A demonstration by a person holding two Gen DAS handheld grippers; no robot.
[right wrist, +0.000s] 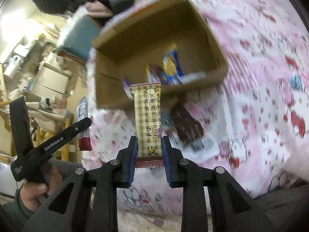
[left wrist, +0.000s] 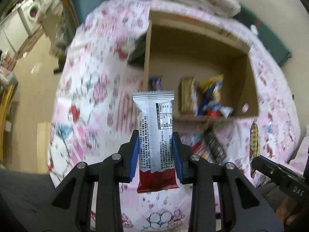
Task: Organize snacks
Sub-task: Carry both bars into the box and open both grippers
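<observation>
Both tongs are loaded. The left gripper (left wrist: 156, 148) is clamped on a silver-and-red snack bar (left wrist: 157, 135), its blue pads (left wrist: 135, 154) pressing the wrapper's two long edges near the red end, with most of the bar standing out beyond the tips. The right gripper (right wrist: 149, 148) is clamped likewise on a tan checkered wafer bar (right wrist: 147, 119), gripped low, the upper part free. The step in hand appears to be carrying each bar to the cardboard box (left wrist: 251, 73), which lies open-topped beyond both sets of tips on the pink cartoon-print cloth (left wrist: 92, 100). To do it well, in my judgement: keep both grips firm, bring the free ends over the near wall before lowering, release one bar at a time, and keep the two tools from crossing, since the left tool stands just to the left of the right tongs. Box contents, blurred: a tan packet (left wrist: 187, 94), a blue-and-yellow bag (left wrist: 211, 94), a small purple-blue packet (left wrist: 155, 82) against the left wall. Outside, between the tongs and the near wall, a dark brown packet (right wrist: 186, 123) lies on the cloth, not yet boxed.
</observation>
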